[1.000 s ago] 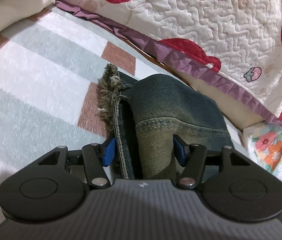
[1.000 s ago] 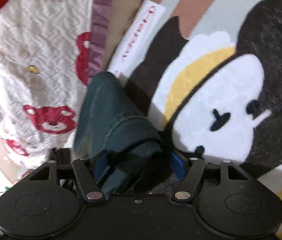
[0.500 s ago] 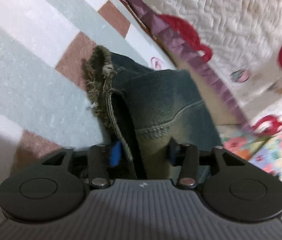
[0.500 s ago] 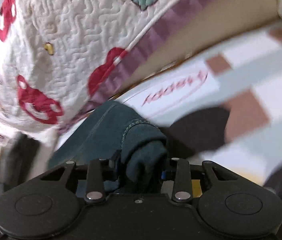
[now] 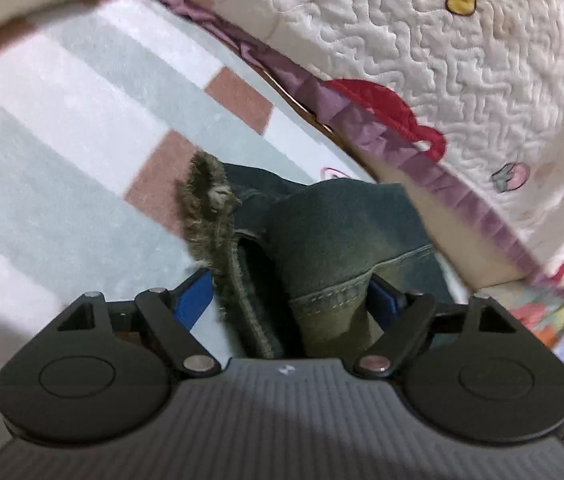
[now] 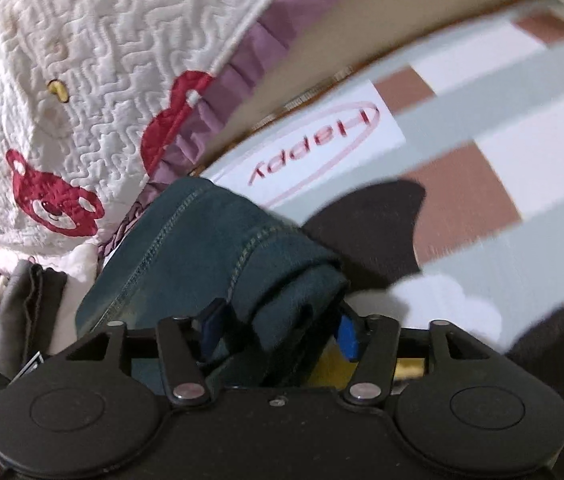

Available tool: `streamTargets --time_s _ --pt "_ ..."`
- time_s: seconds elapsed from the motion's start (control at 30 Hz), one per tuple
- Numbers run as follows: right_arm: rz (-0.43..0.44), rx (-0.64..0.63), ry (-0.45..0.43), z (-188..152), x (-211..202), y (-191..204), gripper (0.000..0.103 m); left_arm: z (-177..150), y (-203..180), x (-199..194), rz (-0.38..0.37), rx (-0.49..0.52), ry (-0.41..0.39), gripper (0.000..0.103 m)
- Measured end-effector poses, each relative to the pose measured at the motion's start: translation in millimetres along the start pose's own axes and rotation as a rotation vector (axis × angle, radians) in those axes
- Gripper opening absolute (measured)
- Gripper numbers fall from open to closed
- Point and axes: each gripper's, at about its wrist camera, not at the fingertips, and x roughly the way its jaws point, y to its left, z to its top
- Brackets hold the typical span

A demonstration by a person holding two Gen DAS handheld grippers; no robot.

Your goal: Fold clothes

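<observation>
A folded pair of dark blue jeans (image 5: 338, 236) with a frayed hem (image 5: 205, 196) is held off the patterned rug (image 5: 61, 128). My left gripper (image 5: 294, 300) is shut on one end of the jeans, its blue pads (image 5: 193, 296) pressing the denim from both sides. In the right wrist view my right gripper (image 6: 277, 320) is shut on the other end of the jeans (image 6: 201, 248), a thick folded bundle with orange stitching. The fingertips are hidden in the cloth.
A white quilted bedspread (image 5: 462, 60) with red bears and a purple frill (image 5: 422, 160) hangs close behind the jeans. It also shows in the right wrist view (image 6: 81, 80). The rug carries a "Happy" label (image 6: 318, 144). Grey folded cloth (image 6: 25, 308) lies at the left.
Both grippers have swung with the jeans still in them. The right view turned from the cartoon rug figure toward the bed edge and the "Happy" label. The left view tilted back toward the bedspread.
</observation>
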Motion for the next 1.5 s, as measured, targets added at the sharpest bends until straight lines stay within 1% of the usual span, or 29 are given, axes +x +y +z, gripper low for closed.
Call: streamTargets --time_s 0.03,0.07,0.1,0.13,0.2,0.23,0.27,0.3,0.33,0.37,0.4,0.47,0.53,0.7,0.9,1.0,1.1,1.2,1.3,1.4,1.5 --pt "0.020 0.037 0.013 -2 2 -4 0.068 0 5 3 -0.035 -0.042 0.014 0.079" --pt "0.043 0.077 0.022 -4 6 -9 0.070 1 9 7 -0.062 -0.073 0.013 0.075" --pt "0.064 0.116 0.026 -5 11 -12 0.071 1 9 10 -0.074 -0.077 0.014 0.071" --pt "0.084 0.141 0.016 -5 16 -14 0.074 2 8 14 -0.074 -0.064 0.009 0.065" --pt "0.115 0.149 -0.032 -4 26 -12 0.074 0 3 18 -0.050 -0.012 0.002 0.048" --pt "0.117 0.122 -0.052 -2 30 -8 0.066 -1 -1 18 -0.035 0.029 -0.009 0.045" --pt "0.118 0.088 -0.066 0 33 -3 0.054 -3 -3 17 -0.028 0.065 -0.018 0.042" --pt "0.131 0.066 -0.079 2 33 0 0.050 -5 -6 15 -0.020 0.102 -0.026 0.039" --pt "0.160 0.058 -0.091 4 28 3 0.042 -5 -10 12 -0.011 0.151 -0.021 0.037" --pt "0.184 0.037 -0.100 6 22 8 0.038 -4 -15 10 -0.001 0.191 -0.015 0.034" --pt "0.194 -0.006 -0.106 8 16 18 0.038 -3 -19 6 -0.001 0.219 -0.016 0.032" --pt "0.198 -0.099 -0.120 11 4 40 0.037 -2 -25 0 -0.005 0.251 -0.026 0.031" --pt "0.220 -0.144 -0.138 15 -9 56 0.037 -1 -31 -7 -0.023 0.270 -0.041 0.031" --pt "0.251 -0.233 -0.203 25 -52 83 0.037 4 -58 -33 -0.093 0.332 -0.107 0.030" --pt "0.297 -0.317 -0.273 27 -95 123 0.037 11 -82 -74 -0.154 0.362 -0.194 0.030" --pt "0.330 -0.362 -0.300 30 -108 145 0.037 17 -91 -92 -0.159 0.375 -0.250 0.030" --pt "0.366 -0.399 -0.305 36 -111 168 0.037 25 -92 -117 -0.149 0.378 -0.320 0.030" --pt "0.397 -0.450 -0.263 41 -107 206 0.037 36 -82 -148 -0.136 0.361 -0.389 0.030" --pt "0.466 -0.509 -0.200 29 -91 258 0.037 49 -66 -185 -0.108 0.324 -0.486 0.030" --pt "0.543 -0.569 -0.132 13 -72 312 0.037 58 -49 -236 -0.057 0.279 -0.592 0.030" --pt "0.619 -0.628 -0.064 -2 -54 366 0.037 55 -34 -297 0.039 0.259 -0.687 0.030"
